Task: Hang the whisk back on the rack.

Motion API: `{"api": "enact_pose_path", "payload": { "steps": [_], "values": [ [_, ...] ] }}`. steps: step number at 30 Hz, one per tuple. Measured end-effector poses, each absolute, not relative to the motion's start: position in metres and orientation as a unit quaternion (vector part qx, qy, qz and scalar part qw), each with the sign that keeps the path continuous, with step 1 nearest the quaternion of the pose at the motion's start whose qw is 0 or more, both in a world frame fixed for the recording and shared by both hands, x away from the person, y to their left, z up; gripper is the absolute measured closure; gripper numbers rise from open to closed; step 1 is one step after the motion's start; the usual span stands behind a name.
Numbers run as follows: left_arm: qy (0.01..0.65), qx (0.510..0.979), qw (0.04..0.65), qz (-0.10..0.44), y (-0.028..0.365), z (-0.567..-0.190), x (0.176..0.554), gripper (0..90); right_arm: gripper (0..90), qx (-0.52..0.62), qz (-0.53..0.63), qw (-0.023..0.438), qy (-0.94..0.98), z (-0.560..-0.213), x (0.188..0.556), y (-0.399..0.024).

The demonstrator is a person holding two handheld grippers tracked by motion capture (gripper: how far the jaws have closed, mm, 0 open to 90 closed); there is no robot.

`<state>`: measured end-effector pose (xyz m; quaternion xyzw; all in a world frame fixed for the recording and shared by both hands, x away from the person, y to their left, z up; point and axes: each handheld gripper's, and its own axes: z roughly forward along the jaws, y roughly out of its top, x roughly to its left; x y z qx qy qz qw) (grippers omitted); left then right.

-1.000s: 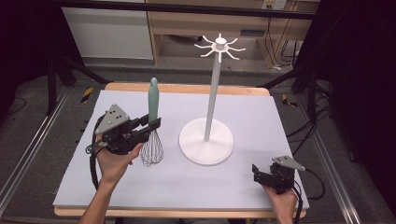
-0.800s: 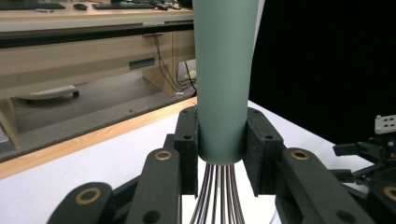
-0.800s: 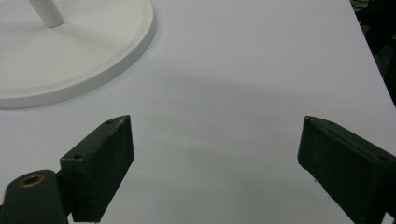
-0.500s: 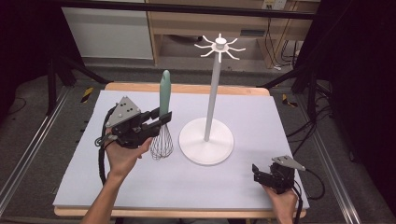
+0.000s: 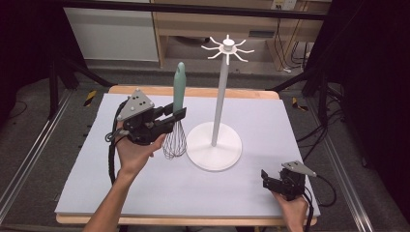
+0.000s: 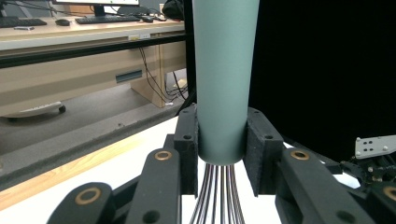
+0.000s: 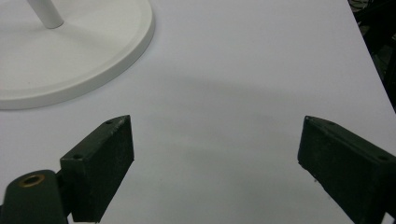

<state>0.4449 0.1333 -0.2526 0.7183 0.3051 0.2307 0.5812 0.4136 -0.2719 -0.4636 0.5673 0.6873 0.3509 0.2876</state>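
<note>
The left gripper [image 5: 175, 114] was squeezed tight on the whisk [image 5: 177, 109]. Its two black jaws pressed on the green handle [image 6: 223, 79] from both sides, right at the bottom of the handle where the thin wires [image 6: 218, 196] came out. The whisk stood almost straight up and down, with the handle pointing up and the wire ball [image 5: 174, 141] hanging below the jaws. The wire ball was low over the white table [image 5: 145, 193], but it was hard to tell if it touched it or hung just above. The thing that mattered most was where the white stand [image 5: 221, 92] was from the whisk. The stand's pole rose just to the right of the whisk in the high view, near it but not touching. Its round base [image 5: 214, 147] sat beside the wire ball. The little hooks [image 5: 227, 47] at the top of the pole sat higher in that view than the tip of the green handle. So, as a guess, the whisk would need to go up and across to the right to reach a hook. The left hand [image 5: 135, 151] was much closer to the stand than the right hand [image 5: 291, 209] was. The right gripper [image 5: 270, 181] rested at the near right corner of the table, well apart from the whisk. Its jaws stood wide apart with nothing between them, just bare table, and the edge of the base showed far off in the right gripper view.
</note>
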Motion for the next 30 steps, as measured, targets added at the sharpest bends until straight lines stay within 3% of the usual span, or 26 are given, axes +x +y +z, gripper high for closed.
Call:
{"api": "enact_pose_path", "payload": {
  "steps": [30],
  "values": [
    [0.306,0.726,0.575,0.221,0.094,-0.239,0.468,68.7,11.2,0.565,0.353,0.288,0.688,-0.463,0.414,-0.272]
  ]
}}
